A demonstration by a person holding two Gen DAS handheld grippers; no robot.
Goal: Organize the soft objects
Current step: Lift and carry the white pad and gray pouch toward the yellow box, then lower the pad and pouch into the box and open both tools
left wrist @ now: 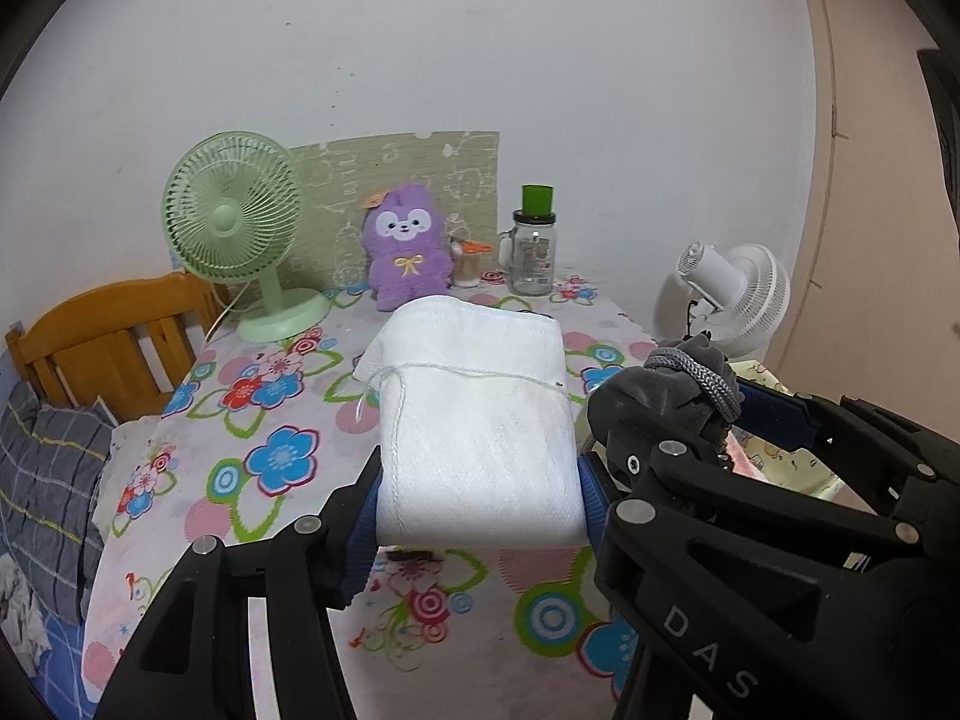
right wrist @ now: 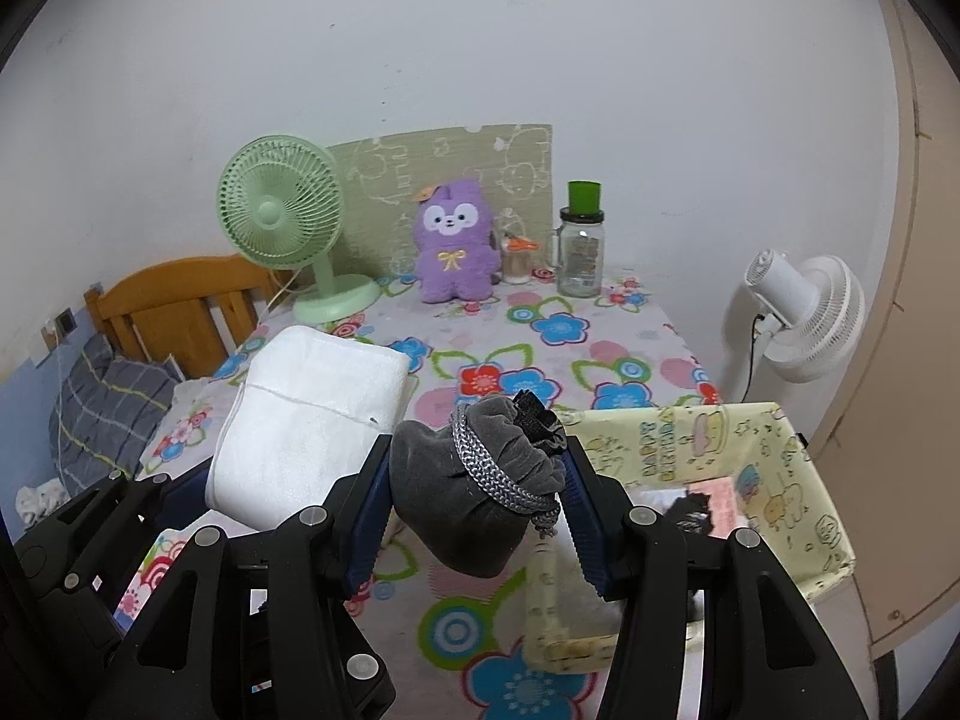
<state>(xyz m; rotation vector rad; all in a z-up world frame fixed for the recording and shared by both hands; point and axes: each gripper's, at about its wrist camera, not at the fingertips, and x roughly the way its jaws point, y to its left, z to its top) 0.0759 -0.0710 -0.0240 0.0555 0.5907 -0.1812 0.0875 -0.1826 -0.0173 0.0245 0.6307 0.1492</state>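
My left gripper is shut on a folded white towel and holds it above the flowered table. The towel also shows in the right wrist view, at the left. My right gripper is shut on a grey velvet drawstring pouch, held above the table beside the towel. The pouch shows in the left wrist view, at the right. A yellow fabric storage box with cartoon prints stands at the table's right front, just right of the right gripper. Pink and black items lie inside it.
At the table's back stand a green desk fan, a purple plush toy, a small jar and a glass jar with a green lid. A white fan stands right of the table. A wooden bed frame is at the left.
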